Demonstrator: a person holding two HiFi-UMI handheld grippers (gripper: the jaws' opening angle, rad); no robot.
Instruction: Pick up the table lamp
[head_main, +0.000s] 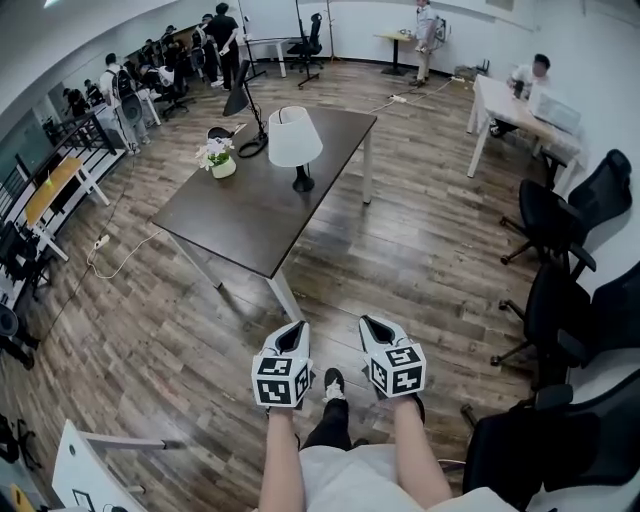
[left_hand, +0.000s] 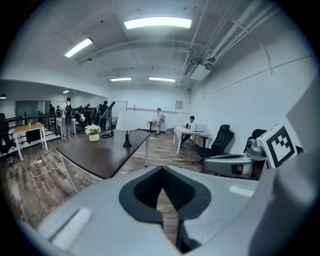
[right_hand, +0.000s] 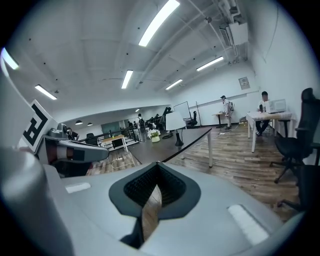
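The table lamp, white shade on a dark stem and foot, stands upright toward the far side of a dark brown table. It appears small and distant in the left gripper view and the right gripper view. Both grippers are held side by side low in front of the person's legs, well short of the table's near corner. The left gripper is shut with nothing between its jaws. The right gripper is likewise shut and empty.
A white pot of flowers and a black stand with coiled cable share the table left of the lamp. Black office chairs line the right side. A white desk stands at back right. People stand at back left.
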